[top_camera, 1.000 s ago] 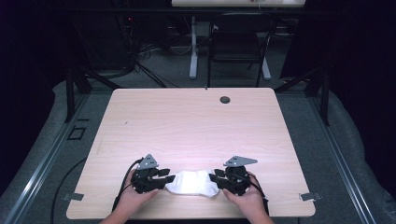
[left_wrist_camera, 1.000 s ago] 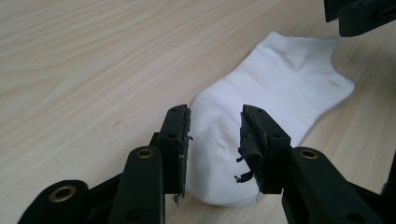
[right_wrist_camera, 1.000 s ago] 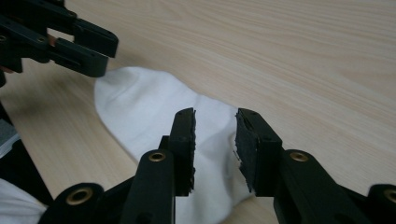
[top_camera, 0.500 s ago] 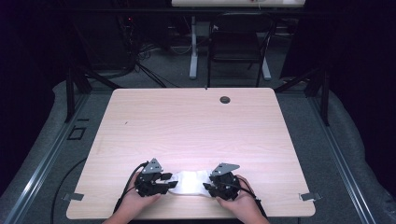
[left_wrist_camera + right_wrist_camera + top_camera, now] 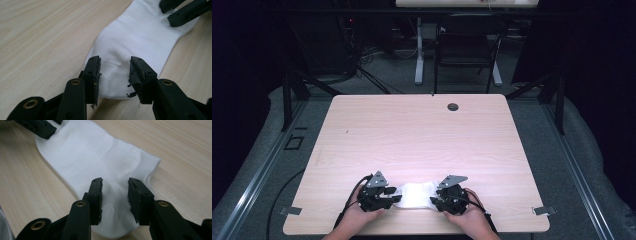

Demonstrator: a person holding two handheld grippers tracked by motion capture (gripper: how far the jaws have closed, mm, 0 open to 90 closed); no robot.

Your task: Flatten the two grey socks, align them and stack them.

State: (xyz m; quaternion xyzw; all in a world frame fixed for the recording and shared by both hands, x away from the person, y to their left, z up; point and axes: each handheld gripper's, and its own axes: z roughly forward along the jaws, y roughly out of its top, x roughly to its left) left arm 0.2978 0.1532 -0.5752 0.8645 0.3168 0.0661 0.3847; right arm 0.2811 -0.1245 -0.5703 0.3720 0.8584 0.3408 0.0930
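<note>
Two tools, left tool [image 5: 393, 198] and right tool [image 5: 435, 202], straddle a white sock's [image 5: 415, 194] ends, jaws just narrowing but unclamped, at lower centre of the worktop [image 5: 412, 135].

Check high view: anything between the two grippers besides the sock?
No. In the high view just the white sock spans from the left gripper to the right gripper, lying flat on the table.

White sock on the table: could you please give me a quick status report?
Left gripper and right gripper open, jaws just closing, astride opposite ends of the sock. Sock flat on the table, not pinched. Nothing in the way.
</note>
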